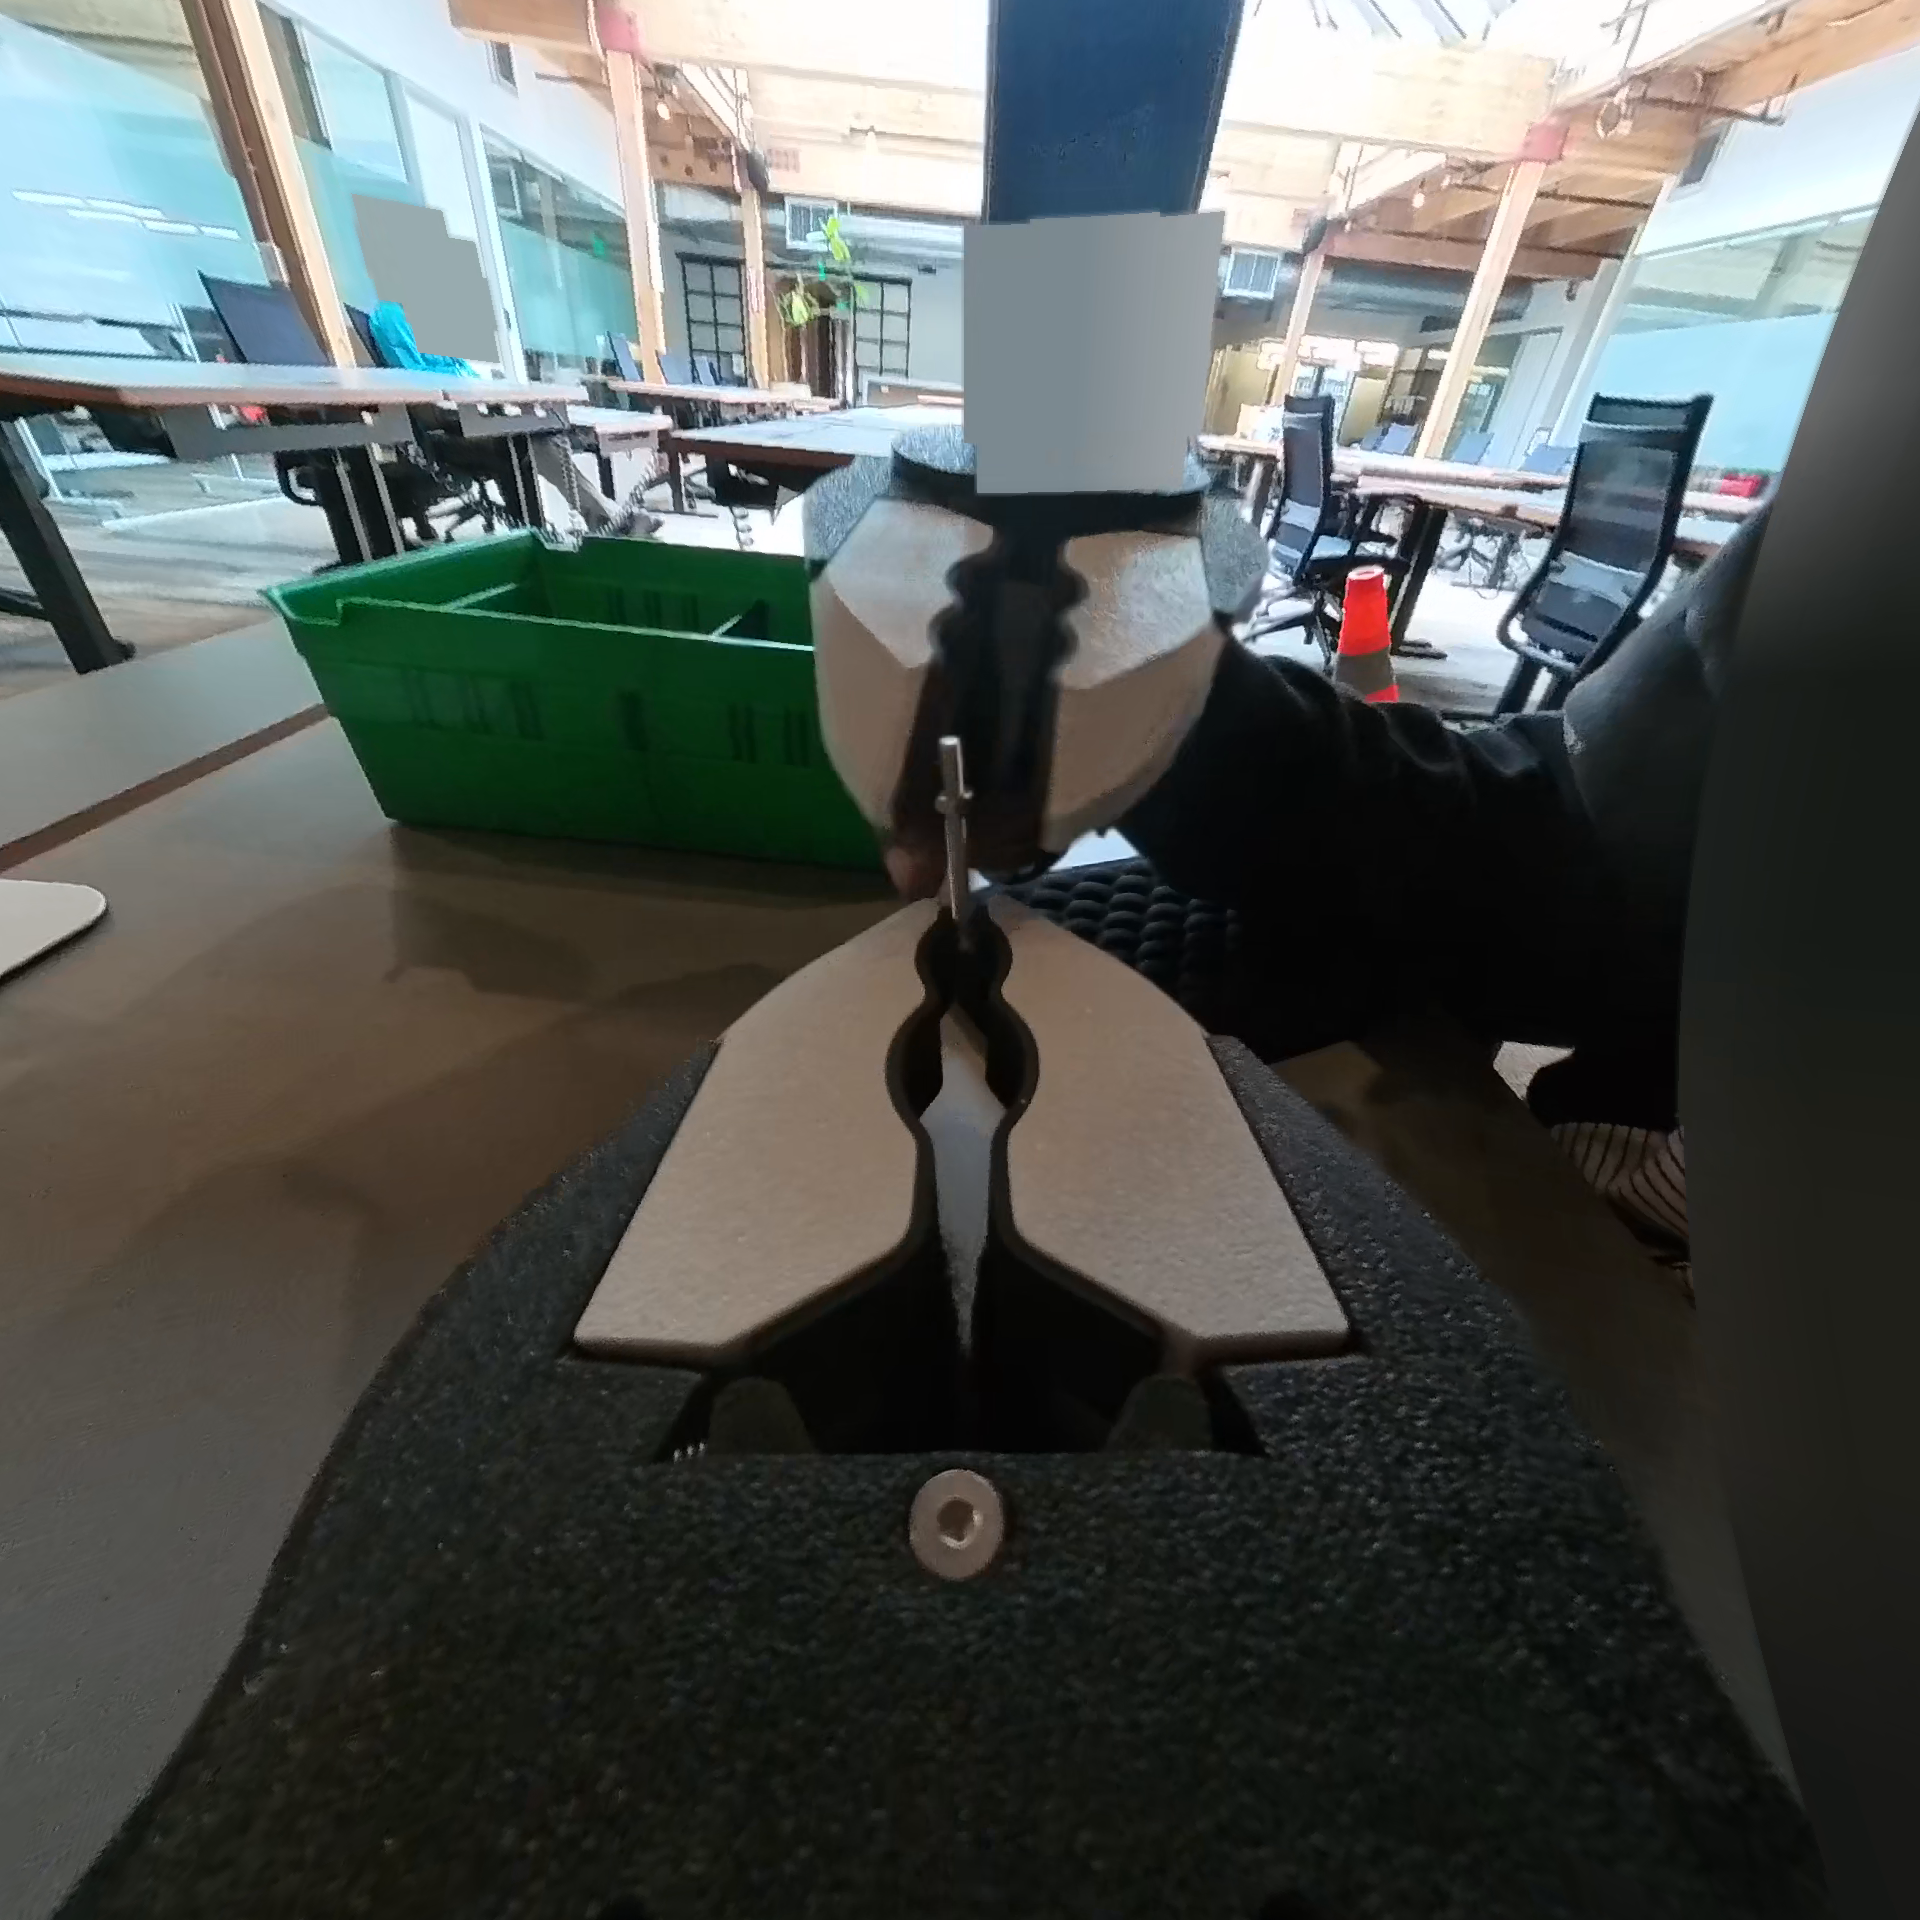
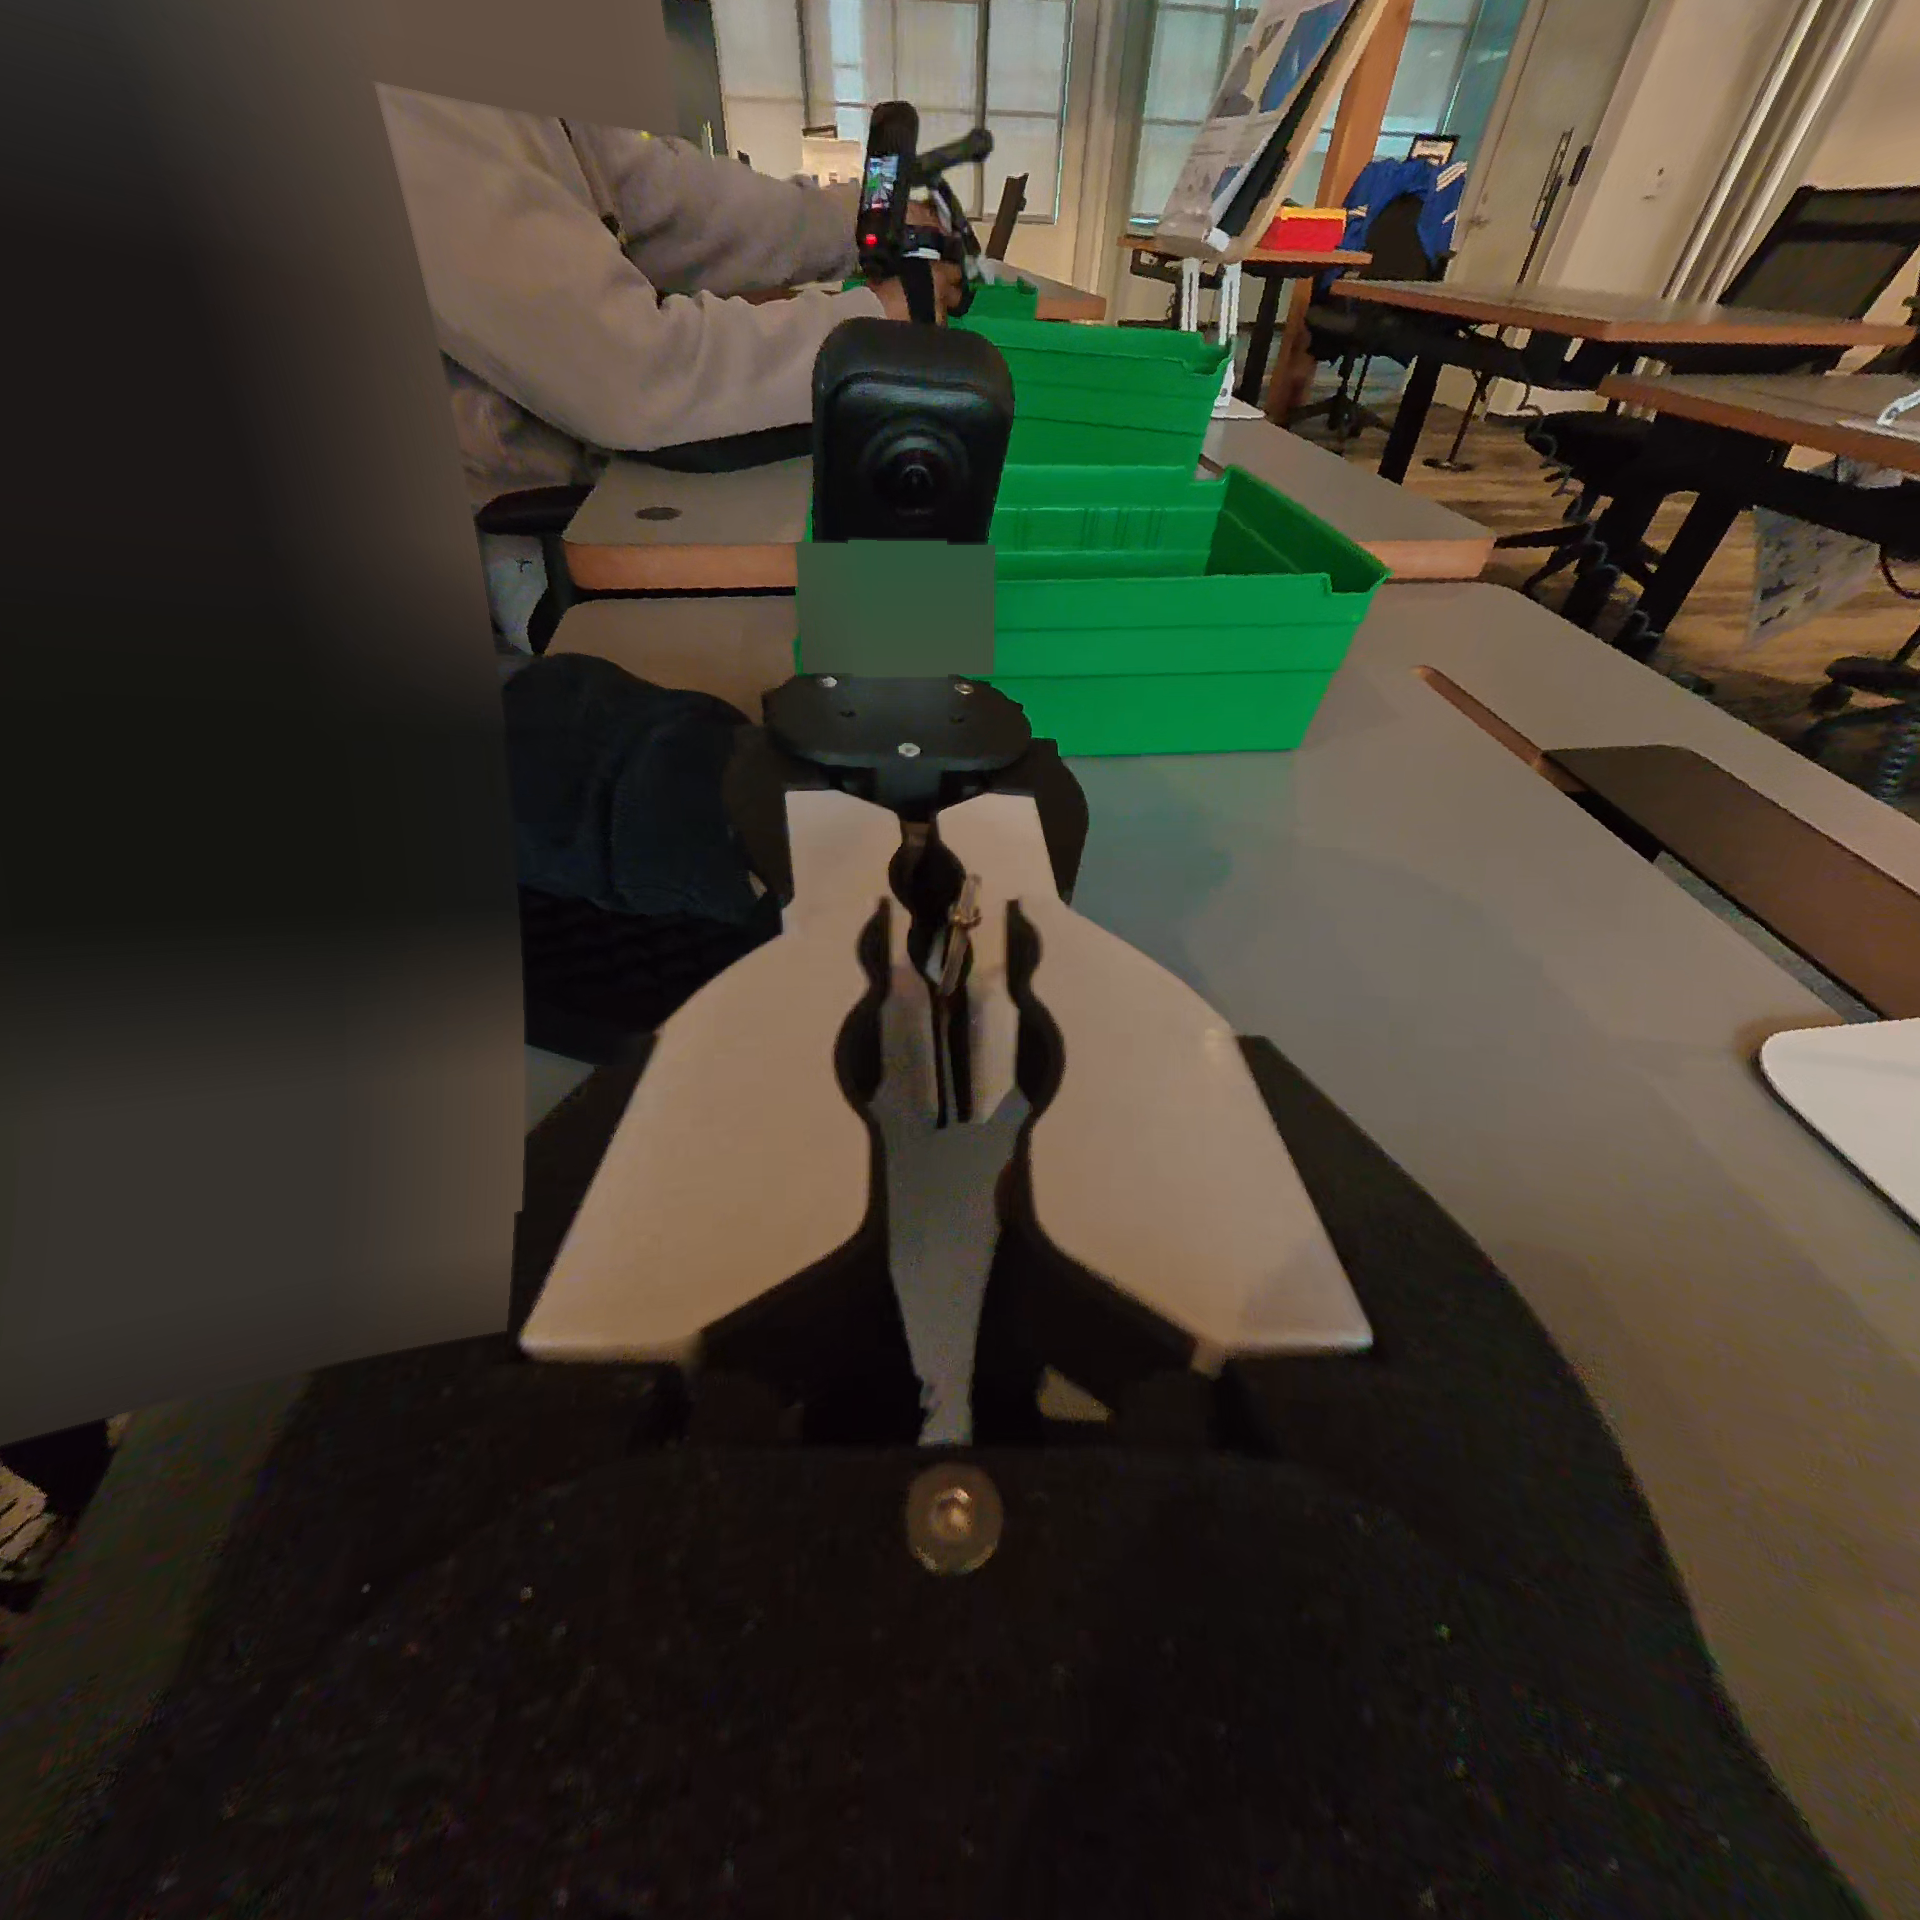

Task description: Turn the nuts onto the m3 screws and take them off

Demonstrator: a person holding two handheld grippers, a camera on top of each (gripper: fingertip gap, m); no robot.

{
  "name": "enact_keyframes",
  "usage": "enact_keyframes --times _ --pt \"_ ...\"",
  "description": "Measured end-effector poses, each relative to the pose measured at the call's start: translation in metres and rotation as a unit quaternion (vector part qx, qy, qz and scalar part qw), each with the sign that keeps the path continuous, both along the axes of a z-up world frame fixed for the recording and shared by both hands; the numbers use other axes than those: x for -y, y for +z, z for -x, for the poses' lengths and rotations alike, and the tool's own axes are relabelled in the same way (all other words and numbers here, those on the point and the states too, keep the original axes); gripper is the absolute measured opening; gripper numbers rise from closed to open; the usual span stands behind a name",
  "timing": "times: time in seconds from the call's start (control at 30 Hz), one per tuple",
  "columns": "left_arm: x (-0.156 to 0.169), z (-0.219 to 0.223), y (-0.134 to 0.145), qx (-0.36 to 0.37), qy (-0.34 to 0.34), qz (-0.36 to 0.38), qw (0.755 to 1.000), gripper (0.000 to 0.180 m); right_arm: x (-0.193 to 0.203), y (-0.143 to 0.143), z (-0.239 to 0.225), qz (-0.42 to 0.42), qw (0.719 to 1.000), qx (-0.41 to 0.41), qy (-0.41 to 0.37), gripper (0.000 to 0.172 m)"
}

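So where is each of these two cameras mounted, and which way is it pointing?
Left wrist view: sits on the left gripper, looking along its fingers, shut on a screw; faces the right gripper, a dark sleeve and a green bin.
Right wrist view: sits on the right gripper, jaws apart, facing the left gripper and its camera.
Both share: the two grippers facing each other, the screw and nut, table, green bin.

The grey desk [image 2: 1403,935] has a wood-coloured edge. On it stand a green bin [image 2: 1174,665] and a white pad [image 2: 1860,1101] at its right
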State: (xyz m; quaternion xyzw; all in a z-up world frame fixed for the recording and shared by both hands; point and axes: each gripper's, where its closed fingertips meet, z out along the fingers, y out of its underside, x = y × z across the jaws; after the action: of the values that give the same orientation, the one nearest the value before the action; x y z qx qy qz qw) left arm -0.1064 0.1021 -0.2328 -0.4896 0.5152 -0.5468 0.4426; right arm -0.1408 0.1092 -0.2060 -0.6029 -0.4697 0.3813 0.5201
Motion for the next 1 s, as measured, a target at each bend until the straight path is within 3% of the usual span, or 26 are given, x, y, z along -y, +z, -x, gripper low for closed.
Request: enact_keyframes --times 0.13,0.37,0.77,1.0 --pt "-0.002 0.002 0.001 0.021 0.006 -0.016 1.0 0.002 -0.002 -0.003 0.005 -0.005 1.0 -0.009 -0.007 0.037" --pt "0.006 -0.001 -0.008 0.014 -0.011 -0.028 0.999 0.002 -0.005 -0.009 0.015 0.005 1.0 -0.029 -0.01 0.036" --pt "0.003 0.009 0.005 0.047 -0.008 -0.028 0.998 0.001 -0.008 0.003 -0.009 -0.009 0.999 -0.05 -0.02 0.026" --pt "0.007 0.005 0.0 0.034 -0.013 -0.036 0.999 0.001 0.001 0.004 0.009 0.0 0.998 -0.068 0.007 0.033"
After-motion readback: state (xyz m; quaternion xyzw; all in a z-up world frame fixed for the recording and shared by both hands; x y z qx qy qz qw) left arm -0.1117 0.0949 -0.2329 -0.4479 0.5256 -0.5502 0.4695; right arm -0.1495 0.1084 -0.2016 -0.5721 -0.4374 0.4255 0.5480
